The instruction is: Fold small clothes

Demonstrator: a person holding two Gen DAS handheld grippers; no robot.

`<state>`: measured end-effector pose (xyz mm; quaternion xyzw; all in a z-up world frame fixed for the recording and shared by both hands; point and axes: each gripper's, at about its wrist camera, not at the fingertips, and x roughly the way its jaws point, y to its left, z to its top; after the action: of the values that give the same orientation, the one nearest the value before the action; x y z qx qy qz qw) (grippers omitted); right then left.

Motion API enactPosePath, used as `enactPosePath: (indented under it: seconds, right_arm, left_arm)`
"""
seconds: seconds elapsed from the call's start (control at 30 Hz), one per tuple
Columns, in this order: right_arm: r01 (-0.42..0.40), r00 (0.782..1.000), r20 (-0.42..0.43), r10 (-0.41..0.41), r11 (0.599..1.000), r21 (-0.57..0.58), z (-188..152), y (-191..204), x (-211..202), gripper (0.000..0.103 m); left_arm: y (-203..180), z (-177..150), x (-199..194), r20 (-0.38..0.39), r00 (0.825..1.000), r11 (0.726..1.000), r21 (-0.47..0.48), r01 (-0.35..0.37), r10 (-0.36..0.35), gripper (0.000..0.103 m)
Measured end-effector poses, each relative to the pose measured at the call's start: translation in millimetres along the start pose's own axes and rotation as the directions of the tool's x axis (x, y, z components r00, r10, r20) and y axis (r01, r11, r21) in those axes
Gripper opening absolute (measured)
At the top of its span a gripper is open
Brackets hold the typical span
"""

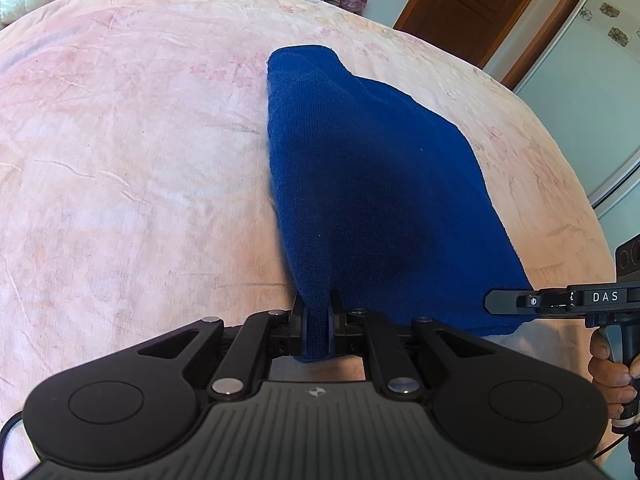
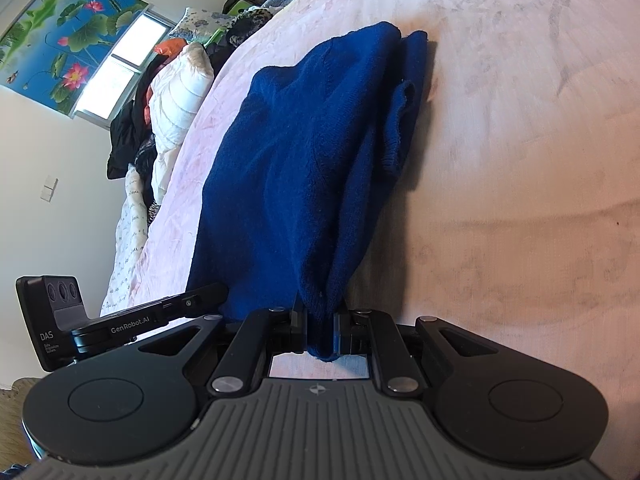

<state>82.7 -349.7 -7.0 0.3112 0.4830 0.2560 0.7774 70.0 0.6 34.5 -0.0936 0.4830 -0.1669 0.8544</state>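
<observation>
A dark blue knitted garment (image 1: 372,184) lies stretched over a pink bedspread (image 1: 132,168). My left gripper (image 1: 318,320) is shut on the garment's near edge, with cloth pinched between the jaws. My right gripper (image 2: 322,324) is shut on another part of the near edge of the same garment (image 2: 296,160). A folded sleeve or cuff (image 2: 400,124) lies along its right side. The right gripper also shows from the side in the left wrist view (image 1: 496,302), at the garment's right corner. The left gripper shows in the right wrist view (image 2: 216,292), at the left.
A pile of clothes and a white quilted jacket (image 2: 176,100) sits along the far side of the bed (image 2: 520,160). A brown wooden door (image 1: 472,4) and a pale wall stand beyond the bed's right edge. A window and lotus picture (image 2: 68,40) are on the wall.
</observation>
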Motion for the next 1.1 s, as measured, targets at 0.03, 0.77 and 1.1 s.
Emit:
enactPosePath:
  seconds: [0.03, 0.77, 1.1]
  right_arm:
    - [0.001, 1.0, 0.0, -0.001, 1.0, -0.001, -1, 0, 0, 0.015]
    - [-0.001, 1.0, 0.002, 0.002, 1.0, -0.005, -15, 1, -6, 0.015]
    - [0.017, 1.0, -0.002, -0.017, 1.0, 0.012, -18, -7, 0, 0.015]
  left_arm:
    - [0, 0, -1, 0.0, 1.0, 1.0, 0.0, 0.001, -0.001, 0.008]
    - [5, -8, -8, -0.007, 1.0, 1.0, 0.004, 0.014, -0.014, 0.009]
    - [5, -6, 3, -0.023, 1.0, 0.999, 0.047, -0.017, 0.018, 0.012]
